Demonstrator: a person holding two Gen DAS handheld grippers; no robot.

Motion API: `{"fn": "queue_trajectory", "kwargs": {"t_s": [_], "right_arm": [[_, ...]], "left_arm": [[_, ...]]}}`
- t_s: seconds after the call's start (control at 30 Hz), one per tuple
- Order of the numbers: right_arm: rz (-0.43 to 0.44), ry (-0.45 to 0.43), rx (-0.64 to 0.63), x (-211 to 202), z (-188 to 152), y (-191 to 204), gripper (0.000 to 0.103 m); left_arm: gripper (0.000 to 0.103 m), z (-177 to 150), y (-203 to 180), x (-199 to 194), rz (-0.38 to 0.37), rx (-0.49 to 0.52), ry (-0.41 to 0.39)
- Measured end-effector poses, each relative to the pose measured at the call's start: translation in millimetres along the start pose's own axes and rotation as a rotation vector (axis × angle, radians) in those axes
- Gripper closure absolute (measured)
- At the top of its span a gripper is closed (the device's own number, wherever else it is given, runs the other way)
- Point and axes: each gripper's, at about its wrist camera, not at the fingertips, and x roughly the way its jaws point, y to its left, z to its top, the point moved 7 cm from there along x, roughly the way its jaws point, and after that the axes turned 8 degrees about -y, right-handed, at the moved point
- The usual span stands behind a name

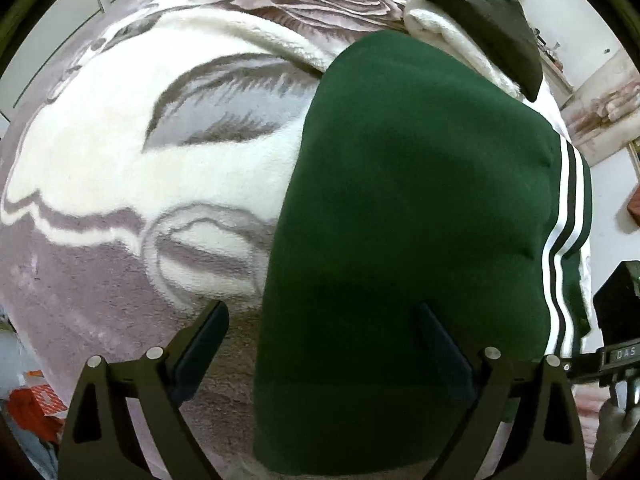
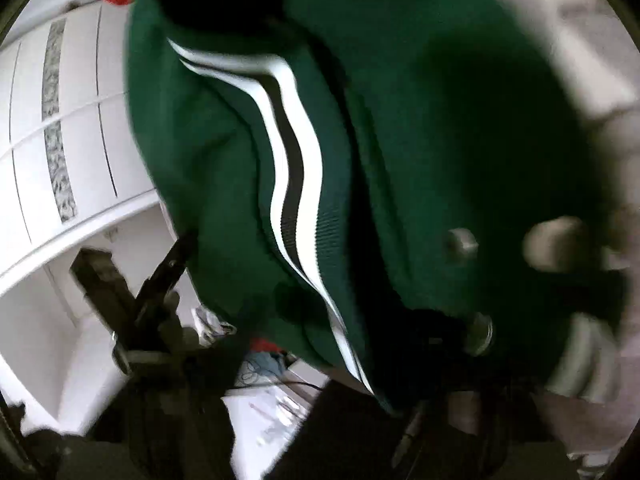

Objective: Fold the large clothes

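A dark green garment [image 1: 408, 208] with white and black stripes [image 1: 568, 216] along its right edge lies folded on a fleece blanket [image 1: 132, 152]. My left gripper [image 1: 324, 320] is open just above it: the left finger [image 1: 204, 336] is over the blanket, the right finger [image 1: 440, 340] over the green cloth. The right wrist view is blurred. It shows the same green garment [image 2: 400, 140] and its stripes [image 2: 296, 160] very close, covering most of the frame. The right gripper's fingers are hidden in dark cloth and blur; whether they hold cloth cannot be told.
The blanket has a white and mauve rose pattern. A dark folded garment [image 1: 492, 20] lies on a white fleece pile [image 1: 448, 40] at the far right. The other gripper's body [image 1: 620, 344] shows at the right edge. White cabinet doors [image 2: 60, 140] stand left in the right wrist view.
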Motion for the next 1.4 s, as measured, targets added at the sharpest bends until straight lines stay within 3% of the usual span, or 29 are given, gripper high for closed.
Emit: {"fn": "queue_trajectory", "kwargs": {"t_s": [0.13, 0.23, 0.33, 0.43, 0.5, 0.6, 0.67, 0.7, 0.73, 0.8, 0.87, 0.97, 1.03, 1.1, 1.2, 1.3, 1.4], "right_arm": [[0.03, -0.164, 0.036, -52.4, 7.6, 29.5, 0.093], [-0.065, -0.256, 0.027, -86.7, 15.9, 30.4, 0.099], [-0.198, -0.247, 0.063, -80.2, 32.7, -8.8, 0.099], [-0.243, -0.205, 0.07, -62.7, 23.9, -22.4, 0.099], [-0.244, -0.175, 0.011, -65.2, 30.2, -5.9, 0.099], [-0.16, -0.124, -0.027, -85.1, 31.4, 20.0, 0.093], [-0.118, -0.132, -0.064, -106.0, 40.7, 34.2, 0.058], [-0.106, -0.151, -0.092, -113.8, 48.2, 38.2, 0.021], [-0.106, -0.175, -0.123, -121.4, 60.4, 41.5, 0.007], [-0.114, -0.179, -0.148, -127.1, 84.8, 37.3, 0.007], [-0.067, -0.146, -0.152, -124.5, 107.3, 20.2, 0.007], [-0.054, -0.042, -0.164, -72.3, 131.2, -4.2, 0.007], [0.023, 0.001, -0.142, -55.4, 144.7, -7.4, 0.003], [0.097, 0.011, -0.151, -47.5, 153.4, -1.1, 0.003], [0.2, 0.022, -0.165, -40.7, 160.5, 18.2, 0.005], [0.229, -0.015, -0.12, -41.3, 171.3, 29.7, 0.038], [0.258, -0.056, -0.087, -56.3, 171.7, 39.8, 0.054]], "left_arm": [[0.006, -1.3, 0.7, -7.4, -0.001, -0.001, -0.015], [0.005, -2.5, -1.3, -3.5, -0.033, -0.024, -0.007], [0.002, -8.2, -0.5, 7.0, -0.043, -0.036, 0.02], [0.001, -10.7, 2.1, 11.1, -0.054, -0.062, 0.049], [0.002, -7.1, 3.4, 2.7, -0.044, -0.04, 0.044], [0.002, 1.8, 7.7, -16.0, -0.078, -0.035, 0.012], [0.002, 8.1, 12.9, -20.1, -0.113, -0.047, 0.004], [0.002, 12.5, 16.9, -18.2, -0.136, -0.061, 0.004], [0.002, 15.0, 19.3, -13.3, -0.159, -0.076, 0.01], [0.002, 21.9, 22.8, 4.1, -0.229, -0.121, 0.035], [0.002, 28.7, 21.1, 22.9, -0.3, -0.159, 0.064], [0.004, 36.2, 11.2, 51.4, -0.416, -0.177, 0.115], [0.005, 45.2, 1.4, 58.6, -0.476, -0.168, 0.108], [0.027, 54.6, -11.7, 58.4, -0.527, -0.153, 0.081], [0.033, 59.7, -21.1, 55.6, -0.539, -0.11, 0.055], [0.048, 62.2, -14.5, 48.1, -0.582, -0.16, 0.047], [0.052, 70.2, -20.8, 32.7, -0.605, -0.149, 0.029]]}}
